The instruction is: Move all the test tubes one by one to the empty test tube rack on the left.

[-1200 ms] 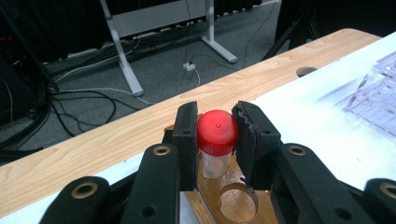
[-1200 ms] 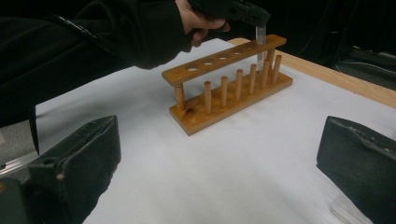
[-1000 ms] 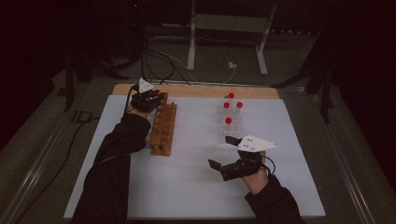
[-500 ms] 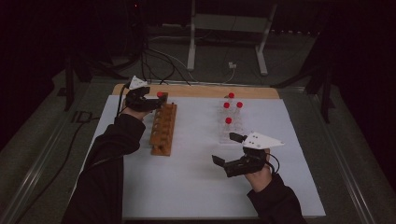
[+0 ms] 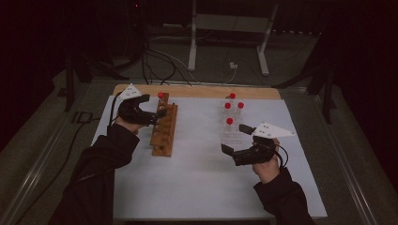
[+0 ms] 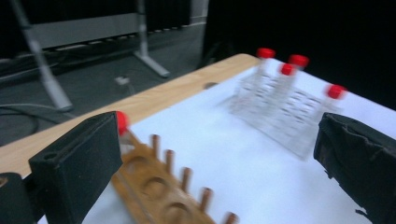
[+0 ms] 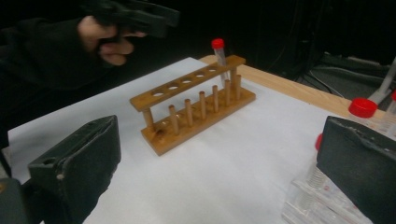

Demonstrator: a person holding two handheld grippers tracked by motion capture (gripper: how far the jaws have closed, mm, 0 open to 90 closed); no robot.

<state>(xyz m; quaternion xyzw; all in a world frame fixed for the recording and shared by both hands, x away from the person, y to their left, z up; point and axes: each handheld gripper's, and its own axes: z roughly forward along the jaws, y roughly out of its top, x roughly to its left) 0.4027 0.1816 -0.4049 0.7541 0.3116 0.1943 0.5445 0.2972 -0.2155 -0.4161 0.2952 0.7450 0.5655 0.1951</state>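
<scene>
Red-capped tube (image 5: pixel 161 96), upright in the end hole of the wooden rack (image 5: pixel 164 130) farthest from the person, on the white surface (image 5: pixel 197 187). The left gripper (image 5: pixel 157 112) hovers just beside that end of the wooden rack, on the side toward the person's left; its jaws have just been opening and now stand wide apart with nothing between them, the red-capped tube free of both. In the left gripper view the tube's cap (image 6: pixel 122 122) shows just past the left jaw. The right gripper (image 5: pixel 234 140), jaws likewise wide apart and empty, sits well to the right of the wooden rack, beside the clear rack (image 5: pixel 231 129) of further capped tubes (image 5: pixel 229 121).
</scene>
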